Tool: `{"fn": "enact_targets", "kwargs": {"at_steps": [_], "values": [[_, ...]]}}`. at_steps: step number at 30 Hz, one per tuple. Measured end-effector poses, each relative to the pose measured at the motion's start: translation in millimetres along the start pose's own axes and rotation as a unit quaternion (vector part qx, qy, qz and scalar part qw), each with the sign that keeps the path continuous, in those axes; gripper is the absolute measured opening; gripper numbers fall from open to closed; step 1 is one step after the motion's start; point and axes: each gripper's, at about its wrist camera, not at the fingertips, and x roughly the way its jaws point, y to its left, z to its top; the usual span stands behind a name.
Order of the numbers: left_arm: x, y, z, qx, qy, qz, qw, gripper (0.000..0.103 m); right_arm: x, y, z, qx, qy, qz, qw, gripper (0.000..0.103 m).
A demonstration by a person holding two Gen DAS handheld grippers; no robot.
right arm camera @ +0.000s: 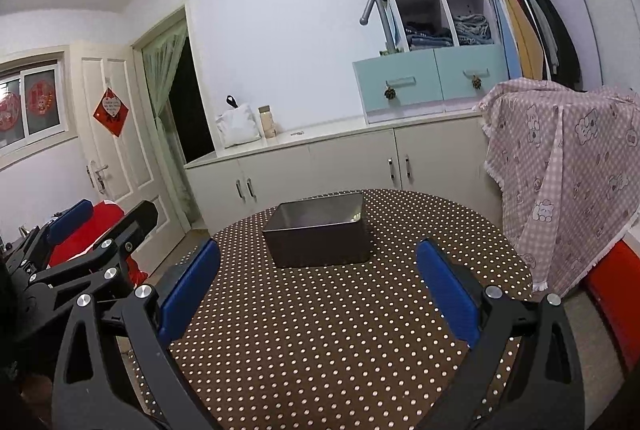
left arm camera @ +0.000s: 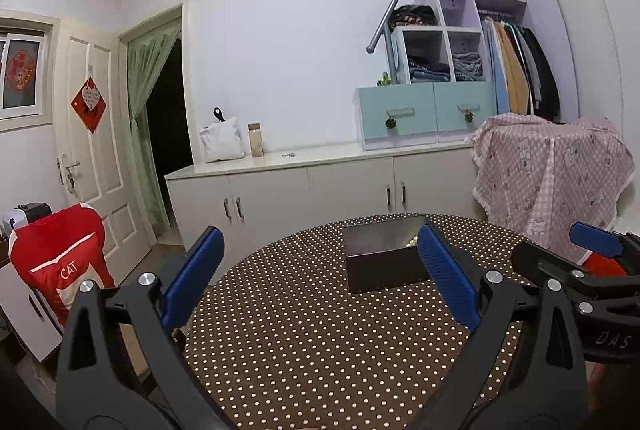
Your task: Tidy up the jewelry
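- Both hand-held grippers, left (left arm camera: 316, 270) & right (right arm camera: 318, 288), held released, nothing gripped.
- Dark box (right arm camera: 318, 240) seen mid-worktop (right arm camera: 320, 350); pale beads (left arm camera: 412, 241) inside, at one corner.
- Risk: box could be nudged or tipped if the approach is misjudged, beads spilled.

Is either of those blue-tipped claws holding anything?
No, the left gripper and right gripper both hang open over the dotted table.

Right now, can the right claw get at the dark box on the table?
Probably yes. The right claw is open and empty, facing the dark box, with only bare dotted tablecloth between them. The left claw is off to the side.
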Motion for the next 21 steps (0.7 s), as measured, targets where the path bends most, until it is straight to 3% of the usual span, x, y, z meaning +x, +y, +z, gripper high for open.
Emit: {"fn": "enact_targets", "kwargs": {"at_steps": [17, 21], "values": [[53.8, -8.3, -15.0, 0.004, 0.064, -0.004, 0.9979, 0.096, 47.4, -17.3, -3.1, 0.002, 0.048, -0.019, 0.999, 0.095], [75.3, -11.9, -26.3, 0.015, 0.118, -0.011, 0.9929, 0.096, 56.1, -18.7, -4.9, -0.013, 0.064, -0.028, 0.997, 0.095]]}}
